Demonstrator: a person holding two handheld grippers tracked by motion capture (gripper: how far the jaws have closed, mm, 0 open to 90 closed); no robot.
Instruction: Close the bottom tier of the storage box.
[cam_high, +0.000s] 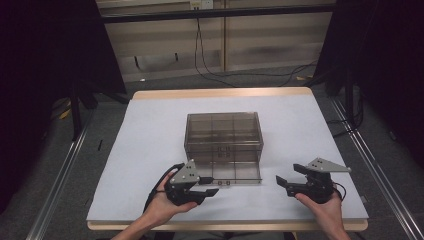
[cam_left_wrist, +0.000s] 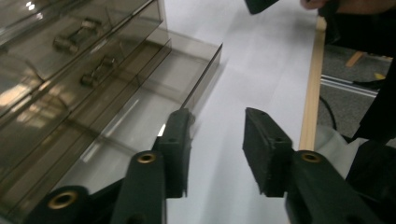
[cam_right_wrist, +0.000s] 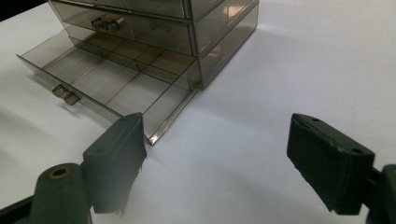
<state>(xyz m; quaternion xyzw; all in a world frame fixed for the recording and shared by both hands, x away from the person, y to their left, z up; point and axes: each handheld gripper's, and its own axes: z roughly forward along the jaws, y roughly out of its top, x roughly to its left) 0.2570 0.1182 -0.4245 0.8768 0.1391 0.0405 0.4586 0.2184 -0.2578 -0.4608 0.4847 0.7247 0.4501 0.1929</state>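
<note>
White sheet (cam_high: 150, 145) covers the wooden table (cam_high: 220, 93) over grey floor (cam_high: 60, 165); left hand-held gripper (cam_high: 212, 191) narrowed, empty, right hand-held gripper (cam_high: 282, 181) wide.

This looks like a lab or test room set up for recording, not a home. A plain table (cam_high: 320, 107) with a white top and a pale wooden edge stands alone on a grey floor (cam_high: 280, 80), and metal rails (cam_high: 55, 185) run along both sides of it. Black curtains (cam_high: 45, 60) hang left and right (they darken the whole space). Loose cables (cam_high: 210, 70) trail down the bare panelled wall (cam_high: 270, 40) and across the floor.
</note>
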